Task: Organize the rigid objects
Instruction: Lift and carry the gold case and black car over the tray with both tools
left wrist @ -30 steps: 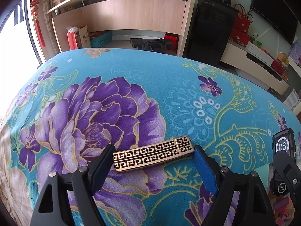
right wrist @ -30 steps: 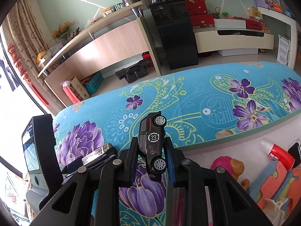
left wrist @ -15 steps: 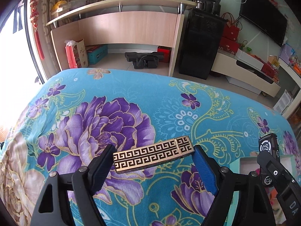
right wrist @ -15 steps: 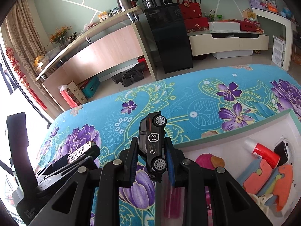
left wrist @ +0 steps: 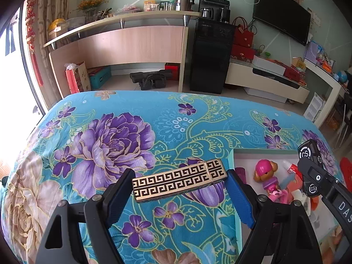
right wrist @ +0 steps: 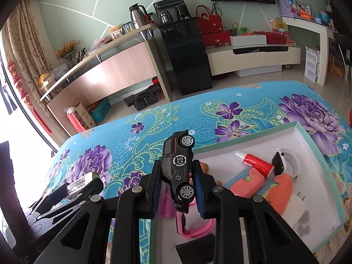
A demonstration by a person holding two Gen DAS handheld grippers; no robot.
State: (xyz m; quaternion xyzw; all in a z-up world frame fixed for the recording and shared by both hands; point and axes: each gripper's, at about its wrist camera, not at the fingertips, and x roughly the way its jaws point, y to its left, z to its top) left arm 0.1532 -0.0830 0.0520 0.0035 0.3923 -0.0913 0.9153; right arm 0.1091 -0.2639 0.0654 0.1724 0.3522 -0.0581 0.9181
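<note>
My left gripper [left wrist: 179, 189] is shut on a flat gold-and-black key-pattern bar [left wrist: 179, 180], held lengthwise between the blue pads above the floral bedspread. In the right wrist view that bar [right wrist: 78, 183] shows at the far left. My right gripper [right wrist: 177, 182] is shut on a black toy car [right wrist: 178, 171], nose down with its wheels facing the camera, over the near left part of a white box with a teal rim [right wrist: 308, 136]. In the left wrist view the car [left wrist: 309, 154] and the box [left wrist: 231, 160] sit at the right.
Inside the box lie a red-and-white tube [right wrist: 255, 161], orange foam puzzle pieces [right wrist: 279, 187], a smartwatch [right wrist: 283, 160], a pink-hatted dog figure [left wrist: 267, 176] and a pink item [right wrist: 191, 228]. The floral bedspread [left wrist: 110, 140] stretches left; shelf, black cabinet and TV stand behind.
Both grippers have risen and moved right with their loads. The box has come into view beneath them, and the car now hangs over its near left part.
</note>
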